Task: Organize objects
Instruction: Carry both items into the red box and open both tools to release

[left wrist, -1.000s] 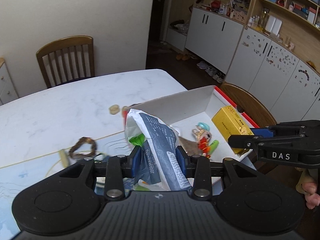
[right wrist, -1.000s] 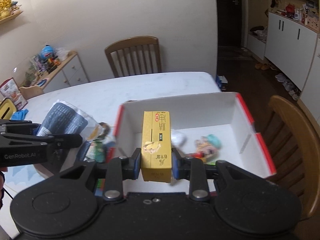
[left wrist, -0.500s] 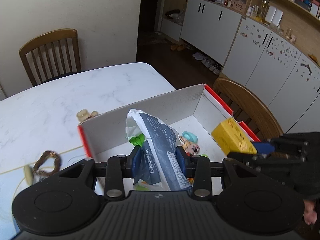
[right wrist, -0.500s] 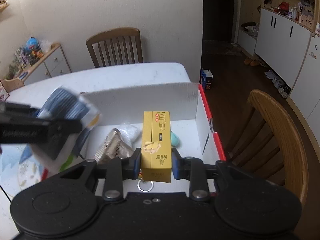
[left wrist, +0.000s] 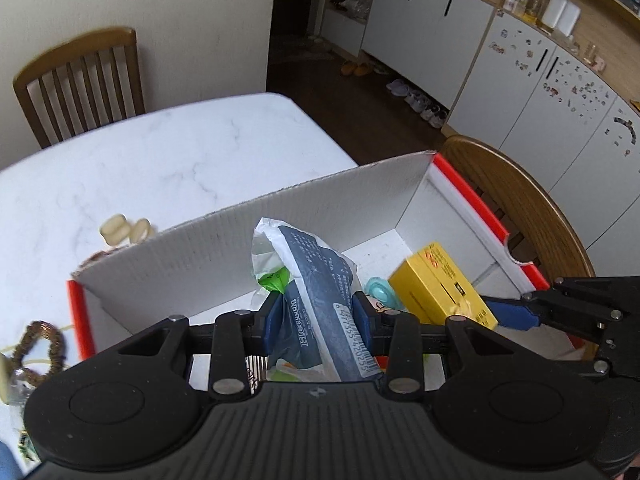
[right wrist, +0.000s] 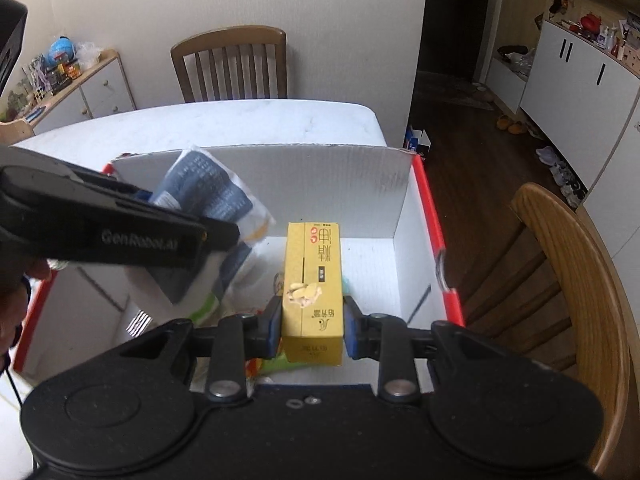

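Both tools have come further over the open box since a second ago, and the blue bag that was short of the near wall now hangs inside it.

Left tool (left wrist: 316, 318) is clenched on the blue-and-white snack bag (left wrist: 320, 284), which stands upright between the blue pads, its top rising above them and its lower end below. A barcode strip with digits runs along the bag's right edge; the white lettering beside it is too blurred to read. Right tool (right wrist: 310, 326) is clamped on the yellow carton (right wrist: 313, 280) at its near end, so the carton points away from the camera over the box floor. Red and dark Chinese characters show on the carton's top face, with a small picture near the pads.

In the right wrist view the side of the left tool's finger reads "GenRobot.AI". The left wrist view shows the right tool (left wrist: 520, 314) entering from the right with the yellow carton (left wrist: 442, 288) tilted, and a teal-capped toy (left wrist: 378, 290) between bag and carton.

Both held things are within the white cardboard box (left wrist: 280, 232) with red edges. Only the left wrist view shows a brown hair tie (left wrist: 40, 346) and pale small pieces (left wrist: 124, 230) on the marble tabletop (left wrist: 160, 156) outside the box. Beyond stand a wooden chair (right wrist: 230, 64) and white cabinets (left wrist: 424, 36).
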Available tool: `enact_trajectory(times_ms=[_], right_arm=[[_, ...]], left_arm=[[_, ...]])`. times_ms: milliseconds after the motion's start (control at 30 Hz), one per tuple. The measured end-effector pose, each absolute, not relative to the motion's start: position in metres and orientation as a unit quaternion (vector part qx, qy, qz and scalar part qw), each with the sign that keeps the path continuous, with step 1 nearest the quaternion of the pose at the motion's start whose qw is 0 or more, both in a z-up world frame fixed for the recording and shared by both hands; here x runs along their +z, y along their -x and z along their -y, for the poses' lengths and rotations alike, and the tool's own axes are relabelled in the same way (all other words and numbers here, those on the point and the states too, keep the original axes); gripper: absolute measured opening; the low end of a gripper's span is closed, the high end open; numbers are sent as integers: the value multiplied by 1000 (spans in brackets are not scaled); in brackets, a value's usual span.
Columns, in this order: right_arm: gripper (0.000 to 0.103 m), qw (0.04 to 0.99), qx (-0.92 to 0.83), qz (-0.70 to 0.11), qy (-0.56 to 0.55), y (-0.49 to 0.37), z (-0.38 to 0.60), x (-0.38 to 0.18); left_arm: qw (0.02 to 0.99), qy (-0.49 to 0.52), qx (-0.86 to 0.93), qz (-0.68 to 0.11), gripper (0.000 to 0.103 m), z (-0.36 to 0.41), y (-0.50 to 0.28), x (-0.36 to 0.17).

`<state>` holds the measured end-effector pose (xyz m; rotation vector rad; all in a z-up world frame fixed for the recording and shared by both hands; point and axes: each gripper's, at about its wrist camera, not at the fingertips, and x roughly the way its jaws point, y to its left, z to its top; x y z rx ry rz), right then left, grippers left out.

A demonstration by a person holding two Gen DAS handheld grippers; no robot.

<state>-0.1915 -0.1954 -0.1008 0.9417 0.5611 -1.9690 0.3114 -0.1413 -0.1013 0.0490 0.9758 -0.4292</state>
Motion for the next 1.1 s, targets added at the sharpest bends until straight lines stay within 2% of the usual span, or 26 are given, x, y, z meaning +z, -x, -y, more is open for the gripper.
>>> enact_trajectory(times_ms=[667, 767, 867, 900, 967, 1100], right_arm=[[29, 432, -758, -252, -419, 225, 231, -124], [29, 434, -754, -258, -420, 224, 232, -124], [30, 437, -752, -259, -419, 224, 232, -122], [31, 438, -751, -261, -419, 224, 232, -122], [33, 441, -750, -259, -420, 225, 230, -120], [53, 448, -750, -248, -418, 222, 224, -114]], left_arm=[[843, -8, -189, -504, 39, 142, -333, -129], [841, -8, -187, -507, 44, 142, -333, -128], [844, -10, -180, -505, 58, 142, -331, -127], [845, -12, -178, -505, 62, 141, -330, -126], [848, -14, -176, -500, 63, 140, -327, -123], [854, -18, -172, -491, 63, 135, -320, -117]])
